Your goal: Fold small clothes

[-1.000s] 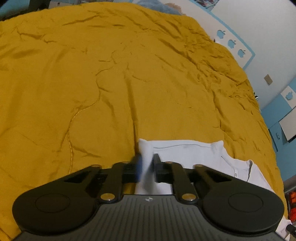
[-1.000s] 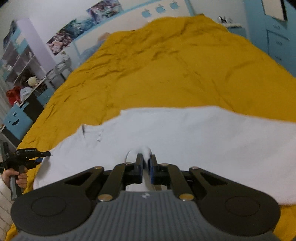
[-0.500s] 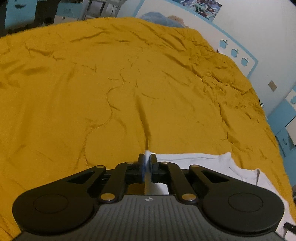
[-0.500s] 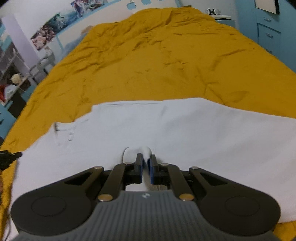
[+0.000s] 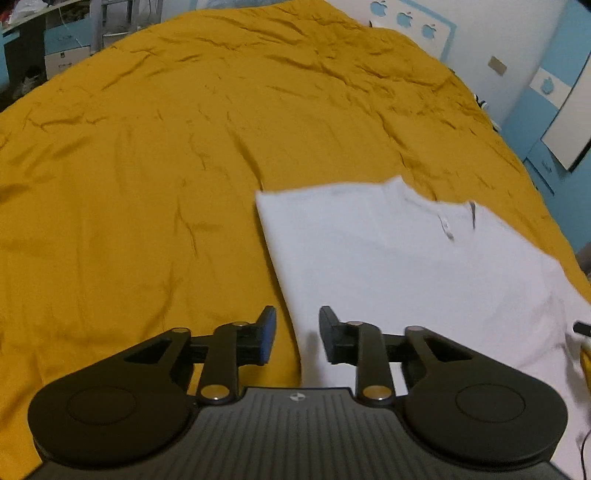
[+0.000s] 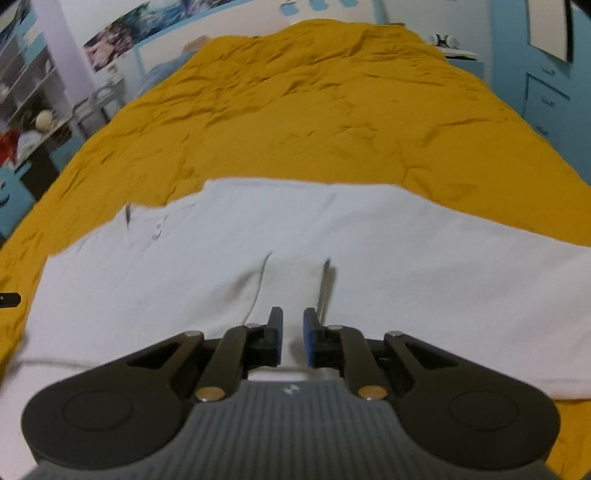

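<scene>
A small white shirt (image 5: pixel 399 258) lies flat on the mustard yellow bedspread (image 5: pixel 147 166), its collar and button toward the far side. My left gripper (image 5: pixel 297 334) is open and empty just above the shirt's left edge. In the right wrist view the same shirt (image 6: pixel 388 236) spreads across the bedspread (image 6: pixel 332 110). My right gripper (image 6: pixel 292 339) is open and empty, its jaws a small way apart over a narrow raised fold of the shirt. The other gripper's tip (image 6: pixel 9 299) shows at the left edge.
The bed fills most of both views. Shelves and a desk with clutter (image 6: pixel 33 122) stand to the left of the bed. Blue cabinets (image 6: pixel 546 74) stand to its right. A white headboard with blue apple shapes (image 5: pixel 406 18) is at the far end.
Both grippers were shut on the white shirt and have opened and let it go. The shirt now lies flat on the bedspread. Both grippers have pulled back a little.
</scene>
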{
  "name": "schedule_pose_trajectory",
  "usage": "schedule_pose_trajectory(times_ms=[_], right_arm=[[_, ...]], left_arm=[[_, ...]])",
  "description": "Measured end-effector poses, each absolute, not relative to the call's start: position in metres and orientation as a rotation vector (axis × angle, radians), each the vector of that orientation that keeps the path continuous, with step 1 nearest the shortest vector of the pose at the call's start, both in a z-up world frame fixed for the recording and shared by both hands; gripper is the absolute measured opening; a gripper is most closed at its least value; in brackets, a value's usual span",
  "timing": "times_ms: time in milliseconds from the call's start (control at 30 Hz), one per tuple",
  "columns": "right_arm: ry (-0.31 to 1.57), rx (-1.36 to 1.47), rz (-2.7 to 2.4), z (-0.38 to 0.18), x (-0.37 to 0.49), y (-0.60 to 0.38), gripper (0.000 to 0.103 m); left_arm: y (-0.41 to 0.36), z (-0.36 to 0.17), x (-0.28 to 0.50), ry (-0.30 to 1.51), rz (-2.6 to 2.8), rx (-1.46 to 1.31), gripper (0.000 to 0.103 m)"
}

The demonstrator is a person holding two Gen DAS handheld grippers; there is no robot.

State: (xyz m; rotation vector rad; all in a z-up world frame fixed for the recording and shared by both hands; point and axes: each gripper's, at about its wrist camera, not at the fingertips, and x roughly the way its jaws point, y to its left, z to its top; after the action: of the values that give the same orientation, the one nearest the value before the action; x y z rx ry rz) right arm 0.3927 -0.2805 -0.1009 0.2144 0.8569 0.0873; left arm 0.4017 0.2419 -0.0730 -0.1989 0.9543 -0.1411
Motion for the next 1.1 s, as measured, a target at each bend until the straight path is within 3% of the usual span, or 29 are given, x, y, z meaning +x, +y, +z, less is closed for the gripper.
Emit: schedule_pose_trajectory(times_ms=[33,67,167,233,267,300,400,633,767,833,900,1033,1100], right_arm=[[0.859,0.199,0.079,-0.103,0.39,-0.278,0.015],[0.86,0.197,0.074,-0.106,0.388,-0.276,0.027],[0.888,0.236,0.061,-0.116,0.385,-0.275,0.029],[0.901,0.253,0.06,-0.124,0.385,-0.273,0.022],[0.904,0.255,0.055,-0.129,0.384,-0.271,0.012],[0.908,0.247,0.048,-0.133,0.385,-0.27,0.007],[0.937,0.263,0.026,-0.146,0.388,-0.272,0.0],[0.923,0.237,-0.013,-0.126,0.37,-0.282,0.0],[0.878,0.244,-0.021,-0.103,0.344,-0.298,0.004],[0.868,0.249,-0.024,-0.093,0.33,-0.309,0.005],[0.861,0.255,-0.041,-0.084,0.315,-0.324,0.014],[0.859,0.279,-0.113,-0.071,0.287,-0.363,0.019],[0.862,0.295,-0.161,-0.066,0.273,-0.387,0.024]], left_arm=[[0.24,-0.077,0.397,0.956,-0.135,-0.202,0.039],[0.24,-0.083,0.394,0.963,-0.127,-0.219,0.039],[0.24,-0.097,0.392,0.981,-0.115,-0.291,0.039],[0.241,-0.107,0.392,0.994,-0.101,-0.351,0.03],[0.242,-0.112,0.393,0.999,-0.088,-0.379,0.011],[0.241,-0.116,0.394,0.999,-0.074,-0.375,0.009],[0.233,-0.122,0.394,1.011,-0.031,-0.34,0.008],[0.208,-0.09,0.374,0.972,0.101,-0.154,0.012],[0.196,-0.068,0.337,0.867,0.087,-0.158,0.012],[0.188,-0.059,0.321,0.832,0.061,-0.146,0.017],[0.177,-0.051,0.313,0.824,0.055,-0.131,0.021],[0.16,-0.04,0.307,0.841,0.019,-0.145,0.023],[0.153,-0.038,0.304,0.836,0.012,-0.139,0.028]])
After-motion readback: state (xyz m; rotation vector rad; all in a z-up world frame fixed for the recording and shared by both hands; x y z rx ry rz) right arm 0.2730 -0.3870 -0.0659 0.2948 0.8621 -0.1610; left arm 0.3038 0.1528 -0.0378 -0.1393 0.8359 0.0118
